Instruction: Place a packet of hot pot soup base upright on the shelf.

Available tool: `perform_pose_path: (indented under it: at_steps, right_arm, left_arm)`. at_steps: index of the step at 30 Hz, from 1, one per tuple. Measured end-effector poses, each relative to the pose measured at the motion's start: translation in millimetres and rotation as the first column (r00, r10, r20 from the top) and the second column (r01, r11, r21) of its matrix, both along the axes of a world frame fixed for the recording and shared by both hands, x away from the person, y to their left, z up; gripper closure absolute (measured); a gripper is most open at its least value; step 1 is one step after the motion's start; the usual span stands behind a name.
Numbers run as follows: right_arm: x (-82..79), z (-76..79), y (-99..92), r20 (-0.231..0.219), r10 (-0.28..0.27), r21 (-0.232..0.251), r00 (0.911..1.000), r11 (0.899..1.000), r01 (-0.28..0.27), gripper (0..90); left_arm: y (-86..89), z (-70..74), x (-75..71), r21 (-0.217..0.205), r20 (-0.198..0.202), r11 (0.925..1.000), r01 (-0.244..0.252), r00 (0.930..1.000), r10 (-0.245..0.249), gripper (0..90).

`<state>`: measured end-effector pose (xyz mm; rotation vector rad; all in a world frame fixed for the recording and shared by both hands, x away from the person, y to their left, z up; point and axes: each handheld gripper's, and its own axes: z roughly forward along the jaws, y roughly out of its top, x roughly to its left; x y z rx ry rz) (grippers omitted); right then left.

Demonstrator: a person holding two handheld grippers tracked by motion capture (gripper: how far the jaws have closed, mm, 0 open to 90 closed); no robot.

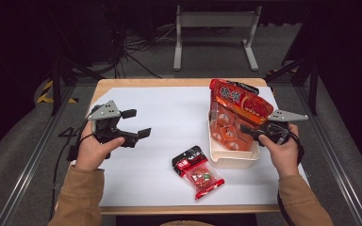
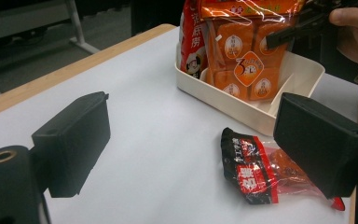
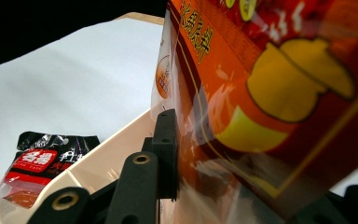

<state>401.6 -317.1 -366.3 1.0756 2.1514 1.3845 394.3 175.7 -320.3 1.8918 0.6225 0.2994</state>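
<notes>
A large orange snack bag (image 1: 238,110) stands upright with its lower end inside a cream tray (image 1: 231,160) at the right of the table. My right gripper (image 1: 247,129) is shut on the bag's near side; in the right gripper view one black finger (image 3: 165,149) presses the clear film of the bag (image 3: 270,93). A small red-and-black packet (image 1: 198,172) lies flat on the white mat in front of the tray. My left gripper (image 1: 137,123) hovers open over the left of the mat, with nothing between its jaws (image 2: 191,144). It faces the packet (image 2: 249,168) and the tray (image 2: 303,70).
A white mat (image 1: 160,117) covers most of the wooden table (image 1: 122,82). A second red bag (image 2: 193,42) leans in the tray behind the orange one. A metal stand (image 1: 214,21) and cables sit on the floor beyond the table.
</notes>
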Motion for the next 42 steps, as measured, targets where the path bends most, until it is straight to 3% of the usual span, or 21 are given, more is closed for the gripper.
perform_pose_path:
  at_steps: [6, 9, 15, 21, 26, 28, 42]
  right_arm:
    - [-0.7, 0.3, -3.1, -0.01, -0.001, 0.031, 1.0, 1.0, 0.001, 68.7]
    - [-2.4, 2.8, -5.9, -0.002, -0.013, 0.053, 0.9999, 0.998, 0.013, 56.5]
    - [-9.3, 11.5, -13.9, 0.03, -0.029, 0.049, 0.9991, 0.998, 0.028, 38.7]
    - [-19.3, 17.9, -23.6, 0.049, -0.04, 0.03, 0.998, 0.999, 0.038, 30.8]
    - [-26.5, 21.7, -31.6, 0.066, -0.051, 0.022, 0.9965, 0.999, 0.05, 29.6]
    - [-30.5, 24.3, -36.0, 0.068, -0.053, -0.005, 0.9963, 0.999, 0.054, 28.9]
    - [-42.2, 28.1, -52.6, 0.049, -0.038, -0.075, 0.9981, 0.996, 0.041, 26.9]
  left_arm:
    - [-1.7, -6.0, 2.8, 0.004, 0.005, 1.0, 0.003, 1.0, -0.003, 9.4]
    - [-1.5, -8.4, 4.0, 0.008, -0.002, 1.0, -0.004, 1.0, 0.004, 8.5]
    - [-3.2, -12.8, 6.0, 0.026, -0.002, 0.9996, -0.006, 1.0, 0.006, 7.4]
    - [-7.2, -15.8, 6.9, 0.043, -0.016, 0.999, 0.009, 0.9998, -0.008, 8.1]
    - [-12.8, -19.0, 6.9, 0.08, -0.037, 0.9961, 0.038, 0.9987, -0.035, 10.8]
    - [-14.9, -20.2, 7.2, 0.09, -0.042, 0.9948, 0.048, 0.9981, -0.045, 12.1]
    - [-32.5, -32.0, 4.5, 0.116, -0.079, 0.9879, 0.103, 0.9924, -0.094, 14.1]
